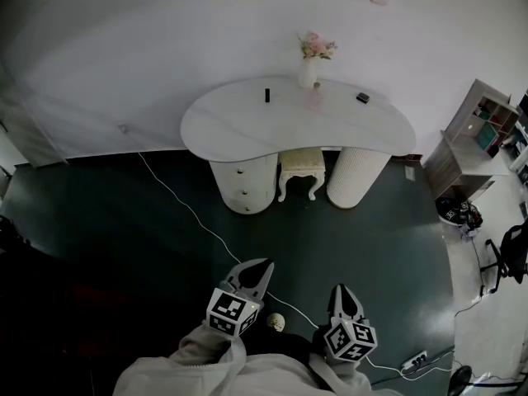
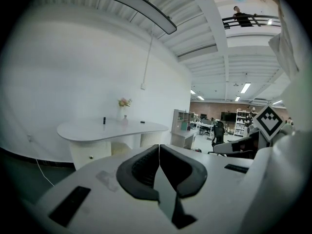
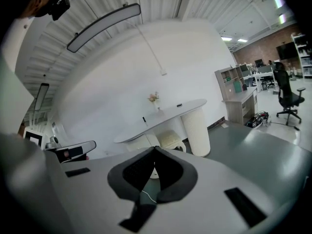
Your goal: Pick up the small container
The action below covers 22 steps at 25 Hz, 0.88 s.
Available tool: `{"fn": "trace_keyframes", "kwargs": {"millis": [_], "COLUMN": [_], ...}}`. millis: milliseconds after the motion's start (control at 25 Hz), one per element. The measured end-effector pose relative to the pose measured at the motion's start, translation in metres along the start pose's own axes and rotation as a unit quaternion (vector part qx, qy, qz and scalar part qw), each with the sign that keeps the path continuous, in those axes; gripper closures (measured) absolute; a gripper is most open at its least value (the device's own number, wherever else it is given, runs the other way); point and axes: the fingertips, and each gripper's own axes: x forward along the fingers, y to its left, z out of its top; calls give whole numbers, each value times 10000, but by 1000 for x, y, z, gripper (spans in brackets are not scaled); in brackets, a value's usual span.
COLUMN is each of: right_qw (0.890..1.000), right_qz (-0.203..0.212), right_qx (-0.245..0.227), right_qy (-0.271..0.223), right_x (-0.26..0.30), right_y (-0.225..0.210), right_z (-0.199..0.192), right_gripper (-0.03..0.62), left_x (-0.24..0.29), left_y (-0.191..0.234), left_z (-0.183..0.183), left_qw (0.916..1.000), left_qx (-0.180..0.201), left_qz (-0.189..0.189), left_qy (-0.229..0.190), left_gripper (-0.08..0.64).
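A white curved table [image 1: 239,122] stands far ahead against the wall. On it are a small dark upright container [image 1: 267,95] [image 2: 104,120] [image 3: 144,119], a flat dark item [image 1: 362,97] [image 2: 142,122] and a white vase of pink flowers [image 1: 308,66]. Both grippers hang low near the person's body, far from the table. My left gripper [image 1: 266,264] [image 2: 159,147] is shut with nothing in it. The right gripper [image 1: 341,289] [image 3: 155,150] is likewise shut and holds nothing.
A cream stool [image 1: 300,167] sits between the table's two white pedestals. A white cable [image 1: 190,213] runs across the dark floor toward a power strip [image 1: 415,360]. A shelf unit [image 1: 478,134] and an office chair [image 1: 507,258] stand at the right. A small pale ball [image 1: 275,322] lies near the feet.
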Motion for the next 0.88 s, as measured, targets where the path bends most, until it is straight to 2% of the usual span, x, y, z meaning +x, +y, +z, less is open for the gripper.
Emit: {"fn": "trace_keyframes", "kwargs": {"millis": [400,720,880], "right_qw": [10000,9999,9999], "right_qz": [47,-50,-100], "right_qx": [-11,-104,-106], "right_qy": [-64,-36,-71], "right_x": [42,106,141], "right_y": [-1,-13,-20], "right_z": [15,52,75], "right_gripper": [543,543,543], "left_x": [33,103,140], "left_y": [26,63,79], "left_z": [5,25,41], "left_qw": [10000,9998,9996], "left_qx": [-10,-125,-61], "left_qz": [-12,-138,-253], "left_qy": [-30,-62,-88], "left_gripper": [545,545,545]}}
